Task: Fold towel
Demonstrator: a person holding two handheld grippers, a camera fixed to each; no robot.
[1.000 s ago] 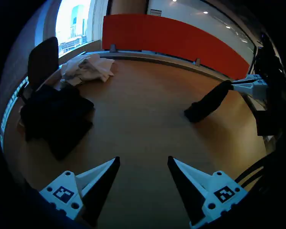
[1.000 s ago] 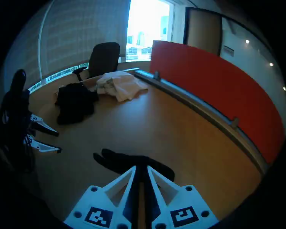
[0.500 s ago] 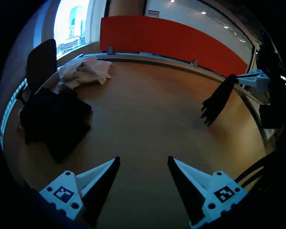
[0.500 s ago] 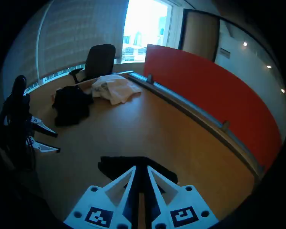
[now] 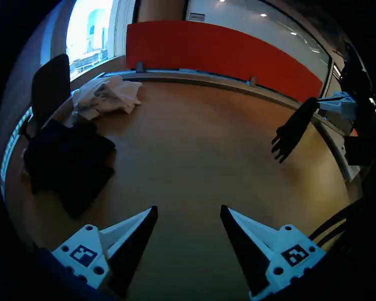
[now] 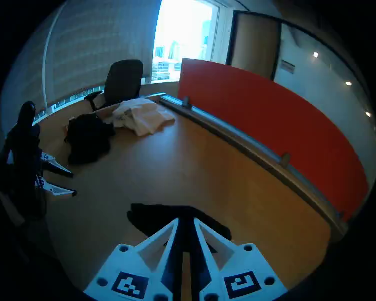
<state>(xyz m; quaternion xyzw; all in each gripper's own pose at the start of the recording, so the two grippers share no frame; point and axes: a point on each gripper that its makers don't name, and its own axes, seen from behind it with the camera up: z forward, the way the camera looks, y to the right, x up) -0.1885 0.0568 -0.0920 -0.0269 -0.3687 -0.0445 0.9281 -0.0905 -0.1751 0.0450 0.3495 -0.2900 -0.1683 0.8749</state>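
**Dark towel [image 5: 292, 130] hanging from the right gripper [image 6: 184, 240]**
The right gripper's fingers were clenched on one end of the towel, which drooped limp, seemingly clear of the wooden table [image 5: 198, 130]. The left gripper [image 5: 188, 216] was spread and empty. The cloth looked light and floppy, so the dangling lower edge seemed the best hold.

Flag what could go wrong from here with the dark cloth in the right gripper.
1. The right gripper pinches the cloth by one end, and it hangs bunched. It could slip out or land crumpled on the table.
2. The left gripper is open and well apart from the cloth, so a fold started one-handed would likely come out skewed.
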